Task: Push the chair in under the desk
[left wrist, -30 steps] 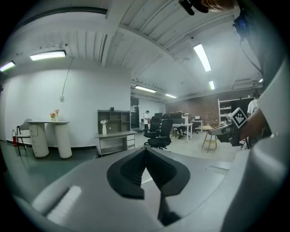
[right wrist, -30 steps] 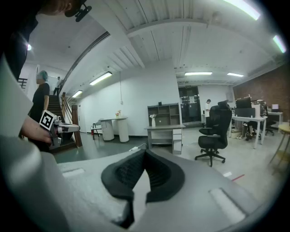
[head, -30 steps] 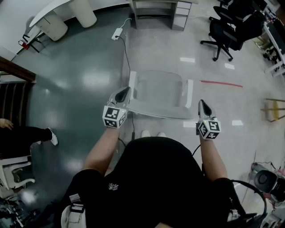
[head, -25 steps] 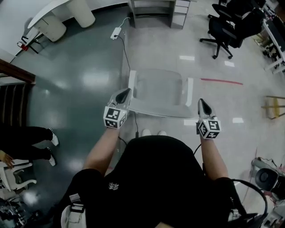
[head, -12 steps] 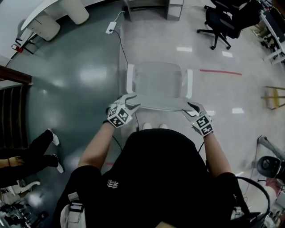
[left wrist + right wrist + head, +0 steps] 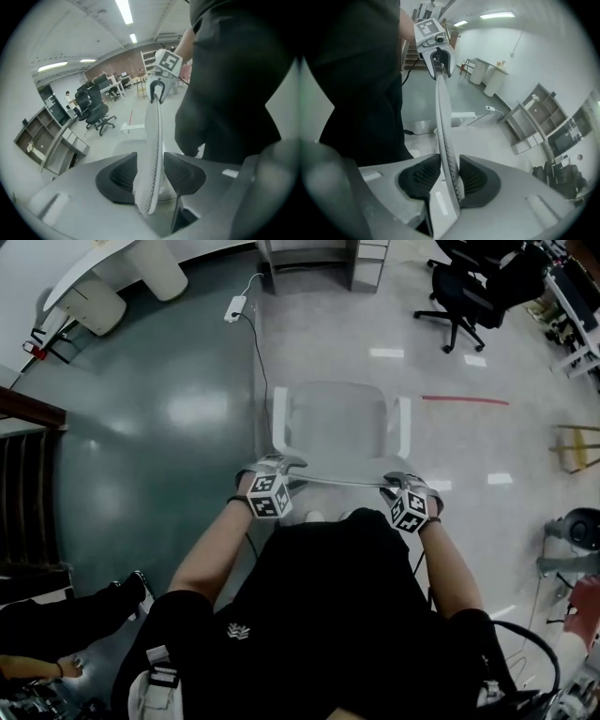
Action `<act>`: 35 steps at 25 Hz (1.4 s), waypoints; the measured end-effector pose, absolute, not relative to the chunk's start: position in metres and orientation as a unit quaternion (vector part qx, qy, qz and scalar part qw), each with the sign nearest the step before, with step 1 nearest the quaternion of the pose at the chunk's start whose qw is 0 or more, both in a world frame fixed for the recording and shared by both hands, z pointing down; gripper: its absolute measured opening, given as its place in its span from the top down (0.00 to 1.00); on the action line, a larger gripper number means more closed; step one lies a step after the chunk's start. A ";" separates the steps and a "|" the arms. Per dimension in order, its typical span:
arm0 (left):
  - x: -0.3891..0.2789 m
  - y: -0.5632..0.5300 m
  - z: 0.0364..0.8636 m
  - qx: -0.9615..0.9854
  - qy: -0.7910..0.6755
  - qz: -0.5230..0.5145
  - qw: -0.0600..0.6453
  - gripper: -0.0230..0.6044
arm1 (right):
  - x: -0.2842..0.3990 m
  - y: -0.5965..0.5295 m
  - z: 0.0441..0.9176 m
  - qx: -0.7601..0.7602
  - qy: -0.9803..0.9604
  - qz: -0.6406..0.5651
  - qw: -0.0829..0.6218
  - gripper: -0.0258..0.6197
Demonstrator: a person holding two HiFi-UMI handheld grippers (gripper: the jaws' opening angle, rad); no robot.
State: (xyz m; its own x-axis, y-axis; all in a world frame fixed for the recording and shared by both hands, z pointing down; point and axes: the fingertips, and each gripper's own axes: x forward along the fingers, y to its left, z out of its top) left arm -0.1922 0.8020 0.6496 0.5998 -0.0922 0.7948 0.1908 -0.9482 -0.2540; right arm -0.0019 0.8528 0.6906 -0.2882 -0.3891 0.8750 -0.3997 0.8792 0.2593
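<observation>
A glossy office floor (image 6: pixel 169 427) fills the head view, dark green over the 9 o'clock half and pale grey over the 3 o'clock half. Nearest, at 6 o'clock, is the person's black top (image 6: pixel 328 615), with both forearms reaching toward 12 o'clock. The left gripper (image 6: pixel 151 174) sits on the top edge of the chair (image 6: pixel 342 418) at its 9 o'clock corner. Its jaws are spread wide, with the thin mesh backrest standing between the pads and a sliver of gap on one side. The right gripper (image 6: pixel 449 177) sits on the same edge at the 3 o'clock corner. Its jaws are closing on the backrest, and the pads lie against both faces. The chair, pale and see-through with white armrests, stands at the centre just ahead of the person's shoes (image 6: pixel 311 517), out on open floor. A red line (image 6: pixel 466 399) marks the floor at 2 o'clock. Farther off, a power strip (image 6: pixel 234 307) with its cable lies at 11 o'clock. A grey desk (image 6: pixel 323 259) stands at 12 o'clock, well apart from the chair. Black office chairs (image 6: pixel 469 296) are at 1 o'clock, and a white counter (image 6: pixel 94 277) curves at 10 o'clock.
</observation>
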 end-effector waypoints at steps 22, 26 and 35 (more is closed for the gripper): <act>-0.160 0.720 0.708 -0.817 -0.048 -0.565 0.106 0.78 | 0.041 0.767 0.697 0.245 -0.814 0.029 0.527 0.75; -0.145 0.702 0.708 -0.818 -0.043 -0.566 0.092 0.78 | 0.058 0.742 0.698 0.232 -0.817 0.017 0.528 0.75; -0.107 0.635 0.712 -0.809 -0.014 -0.583 0.071 0.77 | 0.098 0.671 0.698 0.238 -0.820 0.017 0.521 0.74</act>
